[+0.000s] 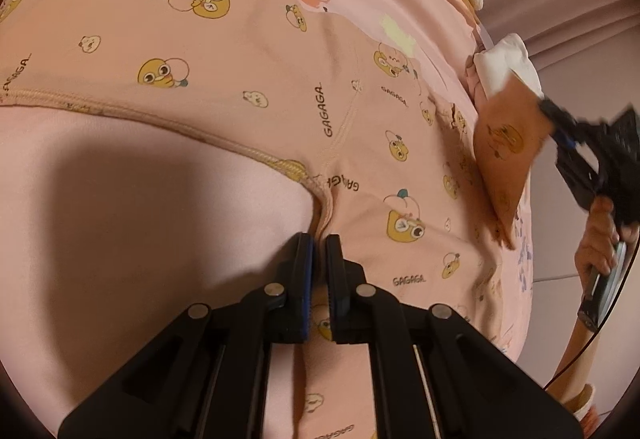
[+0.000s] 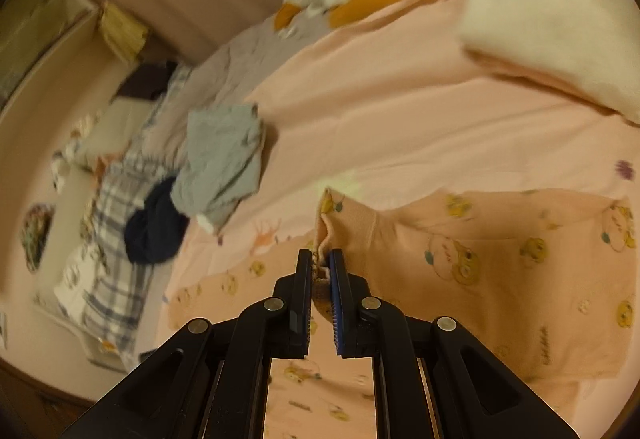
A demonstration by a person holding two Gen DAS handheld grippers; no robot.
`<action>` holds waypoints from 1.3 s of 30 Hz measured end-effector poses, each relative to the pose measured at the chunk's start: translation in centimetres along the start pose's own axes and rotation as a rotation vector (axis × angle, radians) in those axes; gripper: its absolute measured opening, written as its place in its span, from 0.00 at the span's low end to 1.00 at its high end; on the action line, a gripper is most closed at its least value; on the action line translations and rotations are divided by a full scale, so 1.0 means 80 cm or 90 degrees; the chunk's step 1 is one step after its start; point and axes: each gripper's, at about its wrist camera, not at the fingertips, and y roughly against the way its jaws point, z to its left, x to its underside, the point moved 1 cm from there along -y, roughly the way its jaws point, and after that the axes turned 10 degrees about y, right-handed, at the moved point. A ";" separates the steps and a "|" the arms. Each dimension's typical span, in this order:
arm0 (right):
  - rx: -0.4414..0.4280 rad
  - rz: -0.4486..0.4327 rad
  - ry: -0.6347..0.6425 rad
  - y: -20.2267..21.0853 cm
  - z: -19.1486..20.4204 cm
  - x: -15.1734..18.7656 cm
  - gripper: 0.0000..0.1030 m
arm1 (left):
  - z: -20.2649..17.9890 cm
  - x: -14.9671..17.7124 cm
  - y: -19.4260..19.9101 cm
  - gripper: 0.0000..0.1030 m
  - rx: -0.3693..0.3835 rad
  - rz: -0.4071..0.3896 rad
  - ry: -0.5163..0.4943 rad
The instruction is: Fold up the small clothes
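I see pink printed pants [image 1: 248, 51] flat on bed [image 1: 120, 179]. My left tool [image 1: 319, 243] clamped on crotch seam, garment stretching toward 12 o'clock. My right tool [image 2: 321, 259] clamped on lifted cuff, at 3 o'clock in left view, nearer fold.

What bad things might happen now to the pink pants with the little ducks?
1. The right gripper pinches only a thin bit of the pants' edge, so the cloth might slip out mid-fold.
2. The left gripper grips at the crotch seam; pulling unevenly may bunch it.
3. The lifted corner could drop crooked.
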 end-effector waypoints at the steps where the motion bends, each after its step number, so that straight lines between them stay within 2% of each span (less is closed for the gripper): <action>1: 0.000 0.009 0.005 -0.009 0.004 0.002 0.10 | 0.001 0.001 0.001 0.08 0.000 0.001 -0.001; 5: -0.038 0.048 0.007 -0.056 0.028 0.015 0.10 | 0.007 -0.003 0.013 0.08 -0.007 0.002 0.018; 6: -0.042 0.056 0.013 -0.063 0.033 0.017 0.10 | 0.005 -0.004 0.019 0.05 -0.014 -0.006 0.014; 8: -0.042 0.073 0.036 -0.079 0.047 0.027 0.10 | -0.004 -0.006 0.036 0.01 -0.039 -0.037 -0.018; 10: -0.021 0.098 0.080 -0.093 0.062 0.036 0.10 | -0.013 -0.010 0.051 0.06 -0.043 -0.059 -0.035; 11: -0.007 0.109 0.102 -0.096 0.066 0.040 0.12 | -0.018 -0.014 0.059 0.12 -0.028 -0.068 -0.030; 12: -0.005 0.114 0.110 -0.094 0.065 0.043 0.19 | -0.021 -0.017 0.064 0.22 -0.015 -0.074 -0.025; 13: -0.003 0.113 0.115 -0.087 0.062 0.044 0.31 | -0.026 -0.022 0.068 0.28 0.003 -0.082 -0.018; 14: 0.013 0.101 0.127 -0.072 0.058 0.045 0.38 | -0.032 -0.027 0.070 0.40 0.017 -0.088 -0.013; 15: 0.039 0.083 0.149 -0.055 0.054 0.044 0.48 | -0.038 -0.032 0.070 0.49 0.026 -0.093 -0.007; 16: 0.068 0.065 0.173 -0.036 0.051 0.045 0.53 | -0.046 -0.037 0.067 0.50 0.036 -0.097 0.002; 19: 0.155 0.008 0.238 0.033 0.030 0.051 0.53 | -0.066 -0.051 0.048 0.50 0.072 -0.082 0.009; 21: 0.216 -0.034 0.260 0.079 0.007 0.062 0.53 | -0.078 -0.059 0.028 0.50 0.074 -0.064 0.019; 23: 0.305 -0.050 0.284 0.111 -0.023 0.080 0.53 | -0.087 -0.066 0.005 0.49 0.064 -0.052 0.024; 25: 0.392 -0.039 0.312 0.126 -0.052 0.103 0.53 | -0.094 -0.069 -0.015 0.49 0.058 -0.045 0.023; 28: 0.468 0.015 0.315 0.131 -0.104 0.136 0.53 | -0.098 -0.069 -0.037 0.50 0.063 -0.026 0.014; 31: 0.450 0.046 0.249 0.135 -0.153 0.155 0.53 | -0.095 -0.072 -0.068 0.50 0.028 0.014 0.022; 33: 0.424 0.048 0.222 0.136 -0.168 0.158 0.53 | -0.087 -0.073 -0.073 0.50 0.043 0.006 0.041; 35: 0.420 0.040 0.225 0.135 -0.174 0.157 0.53 | -0.081 -0.074 -0.070 0.51 0.066 0.005 0.055; 38: 0.424 0.030 0.259 0.127 -0.166 0.158 0.53 | -0.078 -0.074 -0.065 0.51 0.067 0.025 0.064; 39: 0.424 0.030 0.272 0.123 -0.157 0.160 0.53 | -0.074 -0.072 -0.059 0.56 0.061 0.023 0.070</action>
